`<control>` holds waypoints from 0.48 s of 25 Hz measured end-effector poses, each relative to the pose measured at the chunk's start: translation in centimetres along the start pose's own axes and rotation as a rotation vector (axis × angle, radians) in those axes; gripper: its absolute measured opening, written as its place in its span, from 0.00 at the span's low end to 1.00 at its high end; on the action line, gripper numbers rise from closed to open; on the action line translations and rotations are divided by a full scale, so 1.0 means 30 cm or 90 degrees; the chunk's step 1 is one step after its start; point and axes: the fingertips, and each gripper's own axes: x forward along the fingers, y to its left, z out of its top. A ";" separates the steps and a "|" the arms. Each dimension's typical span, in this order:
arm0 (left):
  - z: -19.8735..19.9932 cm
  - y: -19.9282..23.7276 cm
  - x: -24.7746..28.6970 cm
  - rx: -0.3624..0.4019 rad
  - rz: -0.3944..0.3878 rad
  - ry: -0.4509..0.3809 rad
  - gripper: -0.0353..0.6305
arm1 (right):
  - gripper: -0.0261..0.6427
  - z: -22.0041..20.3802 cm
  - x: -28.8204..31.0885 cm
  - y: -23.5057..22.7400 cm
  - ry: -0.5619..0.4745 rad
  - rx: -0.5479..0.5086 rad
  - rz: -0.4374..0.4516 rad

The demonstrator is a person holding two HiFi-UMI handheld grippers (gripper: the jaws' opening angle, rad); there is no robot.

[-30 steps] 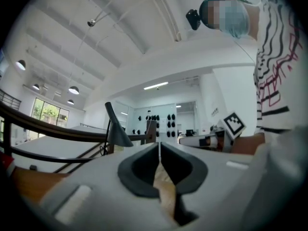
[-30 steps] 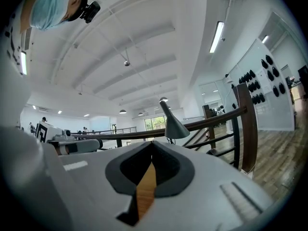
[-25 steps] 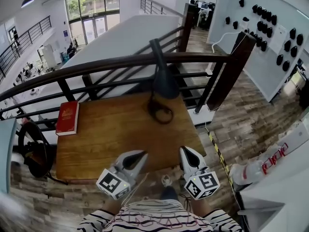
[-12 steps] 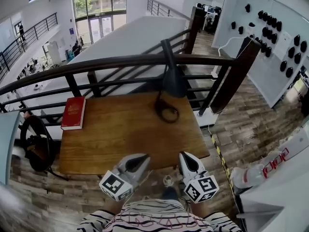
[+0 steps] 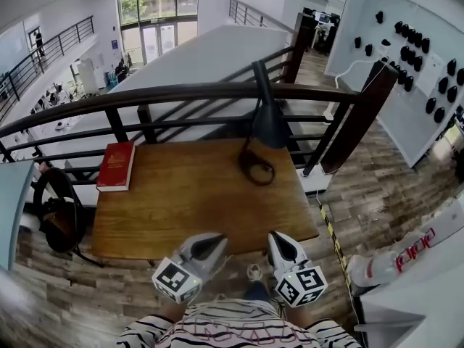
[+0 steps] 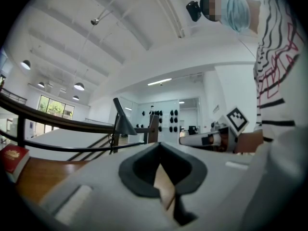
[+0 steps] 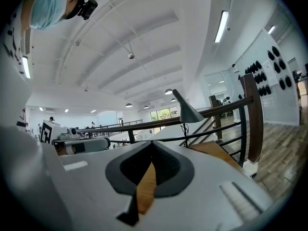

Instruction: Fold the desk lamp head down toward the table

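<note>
A dark desk lamp (image 5: 269,124) stands at the far side of the wooden table (image 5: 181,201), against the railing. Its cone head points down and its thin arm rises behind it. Its black cord (image 5: 258,168) lies coiled in front of the base. My left gripper (image 5: 212,241) and right gripper (image 5: 278,238) hover side by side at the table's near edge, far from the lamp, both shut and empty. In the left gripper view the lamp (image 6: 123,123) shows small beyond the gripper (image 6: 161,153). The right gripper view has the lamp (image 7: 186,111) beyond its gripper (image 7: 151,150).
A red book (image 5: 117,166) lies at the table's far left corner. A dark metal railing (image 5: 174,93) with a thick wooden post (image 5: 355,114) runs behind the table. A black bag (image 5: 54,220) sits on the floor to the left. A white bench (image 5: 413,296) stands at the right.
Both grippers have drawn back from over the table to its near edge and sunk a little. They stay shut. The lamp and book have not moved.
</note>
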 end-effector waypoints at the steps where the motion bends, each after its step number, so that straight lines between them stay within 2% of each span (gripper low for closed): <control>1: -0.007 0.003 0.001 0.000 0.000 0.003 0.06 | 0.04 -0.001 0.003 -0.001 0.001 -0.001 -0.001; 12: 0.000 0.015 0.028 0.002 -0.003 0.000 0.06 | 0.04 -0.005 0.013 -0.026 0.014 -0.014 -0.017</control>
